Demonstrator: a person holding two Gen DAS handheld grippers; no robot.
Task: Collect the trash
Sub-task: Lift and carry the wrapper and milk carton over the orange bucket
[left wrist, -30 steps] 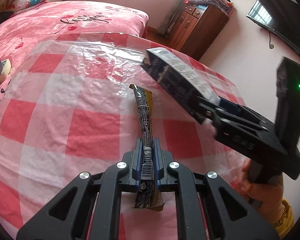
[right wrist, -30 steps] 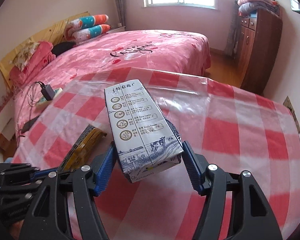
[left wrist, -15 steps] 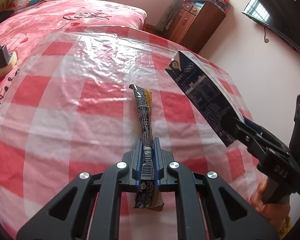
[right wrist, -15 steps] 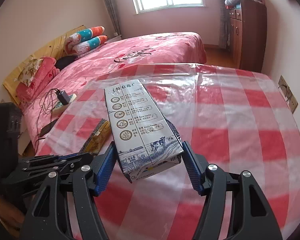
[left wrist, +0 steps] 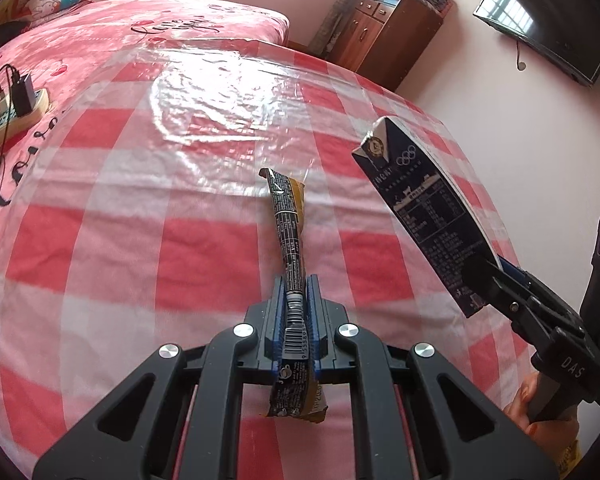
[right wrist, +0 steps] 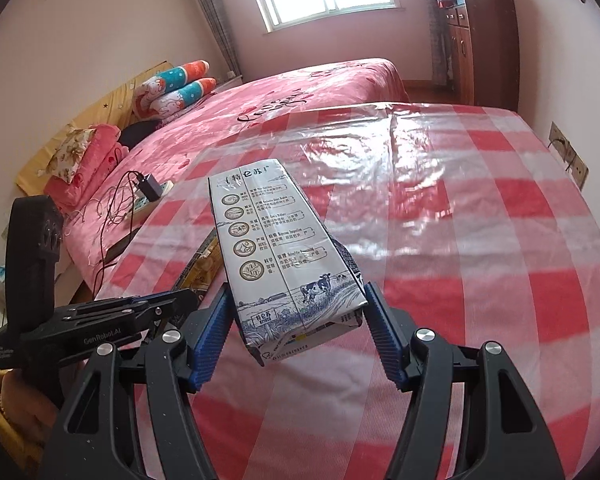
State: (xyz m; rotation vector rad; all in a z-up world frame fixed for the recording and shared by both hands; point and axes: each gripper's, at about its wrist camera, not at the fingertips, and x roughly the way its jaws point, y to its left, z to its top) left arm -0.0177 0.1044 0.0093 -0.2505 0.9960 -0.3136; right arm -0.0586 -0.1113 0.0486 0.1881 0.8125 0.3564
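Note:
My left gripper [left wrist: 296,300] is shut on a flattened black and yellow snack wrapper [left wrist: 288,224], which sticks out forward above the red checked table [left wrist: 140,240]. My right gripper [right wrist: 296,312] is shut on a white and blue milk carton [right wrist: 276,248], gripped near its bottom end and held off the table. The left wrist view shows that carton [left wrist: 424,216] from its dark blue side at the right, with the right gripper [left wrist: 496,276] on it. The left gripper [right wrist: 172,300] and a bit of the wrapper [right wrist: 202,264] appear at the lower left of the right wrist view.
The table has a shiny clear plastic cover [left wrist: 228,92]. Behind it is a pink bed [right wrist: 300,92], with a power strip and charger [left wrist: 16,108] near the bed's edge. A wooden dresser [left wrist: 384,36] stands at the back, a TV [left wrist: 548,24] hangs on the wall.
Both grippers have travelled across the table with their loads still held. In the left wrist view the carton has swung from the middle to the right; the right wrist view has rolled slightly.

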